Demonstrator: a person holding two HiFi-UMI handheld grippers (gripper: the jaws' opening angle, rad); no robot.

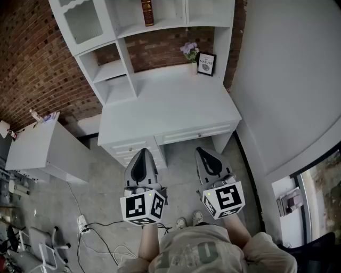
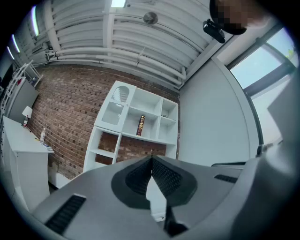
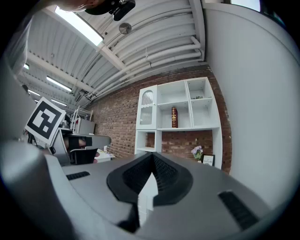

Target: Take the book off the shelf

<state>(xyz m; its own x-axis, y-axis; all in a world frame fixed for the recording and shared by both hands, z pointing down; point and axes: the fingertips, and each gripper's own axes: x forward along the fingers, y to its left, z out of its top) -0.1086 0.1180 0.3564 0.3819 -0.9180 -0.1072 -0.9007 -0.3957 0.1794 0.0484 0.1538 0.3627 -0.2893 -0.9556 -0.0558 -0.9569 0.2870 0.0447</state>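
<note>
Well, I am standing in front of the white desk (image 1: 176, 106) with a gripper in each hand, both held low and well short of its front edge. The fingers (image 2: 165, 177) of my left gripper (image 1: 143, 152) are pressed together at the tips with nothing between them. The fingers (image 3: 166, 174) of my right gripper (image 1: 203, 152) are closed the same way and hold nothing.

The book (image 1: 147, 13) stands upright in the middle compartment of the upper row of the shelf (image 1: 160, 24), which rises from the back of the desk. It is alone in that compartment, its dark red spine with gold bands facing me, well apart from both grippers. The compartment to its left has a glass door (image 1: 82, 21).

At the back right of the desk, a small bunch of purple flowers (image 1: 189, 51) stands just beside a framed picture (image 1: 206, 63), in front of the brick wall (image 1: 160, 48).
</note>
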